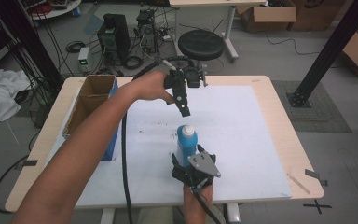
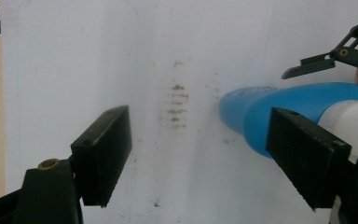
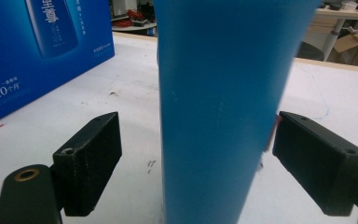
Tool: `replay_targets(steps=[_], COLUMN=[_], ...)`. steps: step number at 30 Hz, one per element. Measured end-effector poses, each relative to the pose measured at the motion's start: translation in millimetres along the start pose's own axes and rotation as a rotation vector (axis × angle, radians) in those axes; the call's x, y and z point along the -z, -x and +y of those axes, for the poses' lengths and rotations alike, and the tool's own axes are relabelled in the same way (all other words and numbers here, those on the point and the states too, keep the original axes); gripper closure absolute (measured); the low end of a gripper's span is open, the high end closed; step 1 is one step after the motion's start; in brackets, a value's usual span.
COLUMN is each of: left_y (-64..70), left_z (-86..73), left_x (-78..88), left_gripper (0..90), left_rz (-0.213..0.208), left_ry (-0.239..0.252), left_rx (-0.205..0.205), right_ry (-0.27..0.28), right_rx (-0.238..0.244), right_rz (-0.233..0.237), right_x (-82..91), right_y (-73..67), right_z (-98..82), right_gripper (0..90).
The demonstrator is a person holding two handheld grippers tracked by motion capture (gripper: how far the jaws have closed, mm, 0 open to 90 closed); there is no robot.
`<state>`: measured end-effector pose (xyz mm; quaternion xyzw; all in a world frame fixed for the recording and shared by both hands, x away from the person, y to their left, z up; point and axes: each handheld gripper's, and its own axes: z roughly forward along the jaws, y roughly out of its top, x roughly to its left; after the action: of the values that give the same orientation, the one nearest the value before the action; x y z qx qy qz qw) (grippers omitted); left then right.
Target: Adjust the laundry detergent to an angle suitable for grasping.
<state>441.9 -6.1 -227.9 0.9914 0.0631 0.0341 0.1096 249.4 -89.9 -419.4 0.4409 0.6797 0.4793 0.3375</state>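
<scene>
The blue bottle point(image 3: 223, 107) stands untouched between the right gripper's point(image 3: 196, 158) wide-open fingers.

Your high view sits above your side of the table point(image 1: 270, 100), looking forward and down, taking in the whole top plus floor clutter behind. Your left gripper view faces steeply down at the white mat point(image 2: 74, 70), close, blue bottle point(image 2: 298, 107) at its right edge. Your right gripper view looks level across the table, very near the same bottle point(image 3: 219, 107). All three share that bottle point(image 1: 187, 142) and the mat.
</scene>
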Motion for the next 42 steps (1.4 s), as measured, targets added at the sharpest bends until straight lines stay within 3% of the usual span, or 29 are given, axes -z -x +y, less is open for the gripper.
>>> replay_targets(steps=[16,29,42], left_y=[-2.6,-2.9,-4.8], left_z=[-5.0,-6.8,-11.4], left_x=[0.4,0.0,-0.1], left_gripper=[23.5,23.7,23.7], left_rz=[0.0,0.0,0.0], left_ry=[-0.002,-0.002,0.001], left_rx=[0.011,0.008,0.018], right_ry=[-0.007,0.005,-0.001], right_rx=[-0.007,-0.026,-0.012], right_rz=[-0.005,-0.001,-0.006], right_x=[-17.3,-18.9,-20.4], right_y=[-0.8,3.0,3.1], right_z=[5.0,3.3,4.5], right_gripper=[16.4,26.5,34.8])
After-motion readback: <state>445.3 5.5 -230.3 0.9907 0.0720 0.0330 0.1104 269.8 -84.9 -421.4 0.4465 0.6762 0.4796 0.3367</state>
